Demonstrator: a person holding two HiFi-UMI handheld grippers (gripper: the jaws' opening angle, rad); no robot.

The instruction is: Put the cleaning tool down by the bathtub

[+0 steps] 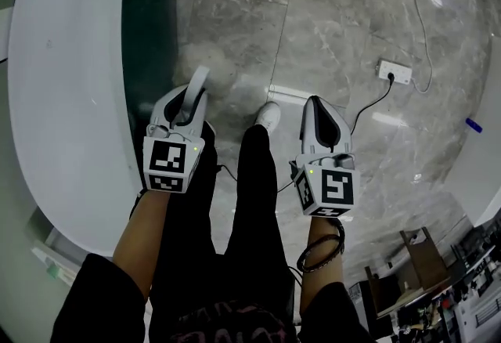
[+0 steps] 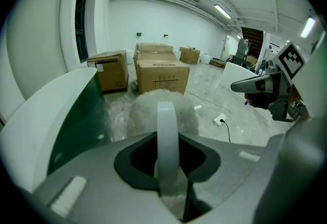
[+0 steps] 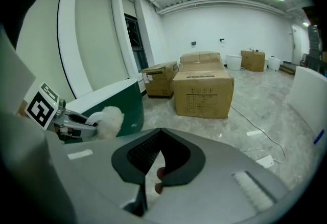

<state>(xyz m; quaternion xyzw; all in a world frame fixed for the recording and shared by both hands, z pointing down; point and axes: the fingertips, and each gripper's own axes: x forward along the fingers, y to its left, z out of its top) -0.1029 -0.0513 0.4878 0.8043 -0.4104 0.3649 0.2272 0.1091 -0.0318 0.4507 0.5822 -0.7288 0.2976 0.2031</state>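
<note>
While the cleaning tool (image 1: 199, 85) is up off the floor (image 1: 337, 28), the left gripper (image 1: 188, 108) carries it, jaws clamped on the flat white handle (image 2: 167, 133). The fluffy head (image 2: 149, 108) sticks out past the jaw tips, over the floor just beside the bathtub (image 1: 70, 99).

Handling, as a guess:
- It looks light.
- The handle looks stiff and smooth, maybe plastic, so it could slide if the pinch loosens.
- The head is soft and squashy and gives no firm hold, so the handle is the place to grip.
- Nothing looks fragile, so a low release should be fine.
- The head probably lands first and the handle may tip over after.

In the right gripper view the tool sits against the tub's dark green side wall (image 3: 120, 105); I can't tell if the fluff touches it, the fisheye is poor there.

The right gripper (image 1: 322, 124) hangs well apart over the floor, jaws together with nothing between them (image 3: 153, 169).

Farther out are a power strip (image 1: 394, 71) on the floor and cardboard boxes (image 3: 204, 90) behind.
</note>
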